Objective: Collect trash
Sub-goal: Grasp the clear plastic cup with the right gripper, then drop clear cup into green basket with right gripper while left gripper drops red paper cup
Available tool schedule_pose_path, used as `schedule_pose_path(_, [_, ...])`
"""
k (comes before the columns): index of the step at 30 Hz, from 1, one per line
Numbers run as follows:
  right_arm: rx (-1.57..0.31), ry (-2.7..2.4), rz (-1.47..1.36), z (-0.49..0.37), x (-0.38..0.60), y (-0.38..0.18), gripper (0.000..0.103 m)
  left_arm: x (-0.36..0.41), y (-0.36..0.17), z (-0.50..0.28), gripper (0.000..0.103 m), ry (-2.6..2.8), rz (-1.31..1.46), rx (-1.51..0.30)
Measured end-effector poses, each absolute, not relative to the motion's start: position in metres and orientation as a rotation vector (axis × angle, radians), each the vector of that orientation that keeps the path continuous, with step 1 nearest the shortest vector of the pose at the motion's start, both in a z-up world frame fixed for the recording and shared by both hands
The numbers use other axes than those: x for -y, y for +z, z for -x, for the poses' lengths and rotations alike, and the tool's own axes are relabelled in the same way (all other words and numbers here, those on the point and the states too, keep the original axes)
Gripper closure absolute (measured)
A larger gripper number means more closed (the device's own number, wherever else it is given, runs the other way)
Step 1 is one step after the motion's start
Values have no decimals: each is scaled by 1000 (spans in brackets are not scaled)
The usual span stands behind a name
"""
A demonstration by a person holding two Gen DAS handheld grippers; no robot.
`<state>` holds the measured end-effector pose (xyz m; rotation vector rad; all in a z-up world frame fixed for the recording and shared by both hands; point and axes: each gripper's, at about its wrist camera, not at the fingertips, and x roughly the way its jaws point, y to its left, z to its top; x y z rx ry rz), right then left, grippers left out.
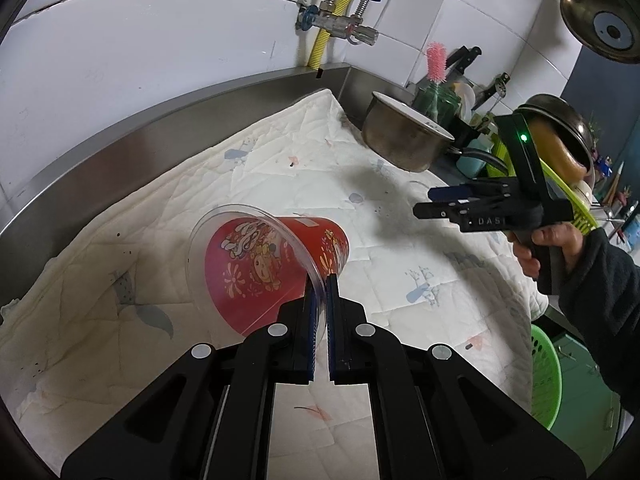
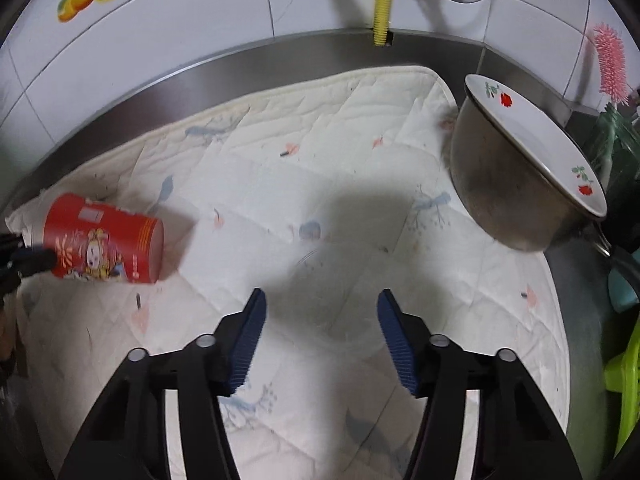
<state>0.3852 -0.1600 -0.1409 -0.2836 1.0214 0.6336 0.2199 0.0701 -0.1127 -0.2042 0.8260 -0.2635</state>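
Observation:
A red printed plastic cup (image 1: 276, 264) with a clear rim lies tilted on its side over the white quilted cloth (image 1: 280, 168). My left gripper (image 1: 320, 284) is shut on the cup's clear rim and holds it. The cup also shows in the right wrist view (image 2: 104, 250) at the far left, with the left gripper's dark fingers at its mouth. My right gripper (image 2: 322, 300) is open and empty above the middle of the cloth (image 2: 320, 184). It shows in the left wrist view (image 1: 436, 200), held by a hand at the right.
A steel pot (image 2: 516, 188) with a flowered plate on top stands at the cloth's right edge; it also shows in the left wrist view (image 1: 408, 136). A green basket (image 1: 546, 376) sits low at the right. A steel backsplash (image 2: 280, 56) and tiled wall lie behind.

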Motion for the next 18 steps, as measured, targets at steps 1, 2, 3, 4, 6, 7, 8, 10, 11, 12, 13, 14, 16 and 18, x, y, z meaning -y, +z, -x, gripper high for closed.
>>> schedule_pose_path(1, [-1020,630,285,-383,161,-141,56,-70,-113,-221,100,-262,203,-829])
schedule_pose_path(2, [-1018,622,288,-381,161,-142,61,-70,-114,-221,100,-264,206,-829])
schedule_pose_path(3, [-1017,619,293,-380,161,-144,63,-70,-114,-221,100,-265,208,-829])
schedule_pose_path(4, [-1017,618,303,-379,158,-145,67,-71,-114,-221,100,-264,208,-830])
schedule_pose_path(6, [-1010,601,336,-376,153,-147,67,-71,-115,-222,100,-268,213,-835])
schedule_pose_path(7, [-1007,598,347,-375,151,-147,69,-70,-115,-222,100,-268,211,-836])
schedule_pose_path(8, [-1004,589,358,-375,148,-148,73,-70,-115,-222,100,-265,209,-837])
schedule_pose_path(10, [-1002,565,372,-375,142,-151,80,-71,-115,-223,100,-265,215,-838])
schedule_pose_path(11, [-1002,550,376,-375,139,-153,84,-72,-115,-223,100,-264,220,-839])
schedule_pose_path(12, [-1004,528,388,-375,137,-155,85,-72,-115,-223,100,-265,223,-839])
schedule_pose_path(13, [-1005,515,394,-375,135,-157,88,-72,-116,-223,100,-265,222,-839])
schedule_pose_path(14, [-1007,510,392,-375,133,-158,94,-72,-116,-223,100,-263,219,-839])
schedule_pose_path(16, [-1003,498,378,-373,132,-159,99,-72,-116,-222,100,-263,229,-836])
schedule_pose_path(18, [-990,501,324,-369,136,-154,100,-72,-114,-220,100,-263,231,-830])
